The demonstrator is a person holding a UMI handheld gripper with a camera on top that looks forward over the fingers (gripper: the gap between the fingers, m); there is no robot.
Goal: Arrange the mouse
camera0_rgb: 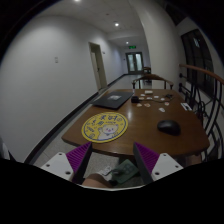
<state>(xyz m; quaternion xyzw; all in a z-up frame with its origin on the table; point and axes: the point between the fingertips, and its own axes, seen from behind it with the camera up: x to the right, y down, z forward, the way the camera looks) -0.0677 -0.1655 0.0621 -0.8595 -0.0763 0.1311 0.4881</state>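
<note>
A black mouse [168, 127] lies on the wooden table [135, 118], to the right and well beyond my fingers. A round yellow mouse mat [103, 127] with a printed picture lies to the left of the mouse, just ahead of my left finger. My gripper [112, 160] is open at the table's near edge, with its purple pads [76, 158] wide apart. Both fingers are clear of the mouse. Low between the fingers lie a pale sheet [100, 166] and a grey-green thing [125, 170]; I cannot tell what they are.
A dark closed laptop [112, 100] lies at the far left of the table. Several small items [150, 97] are scattered at the far end. A chair [192, 100] stands at the right. A long corridor with another table [150, 74] runs beyond.
</note>
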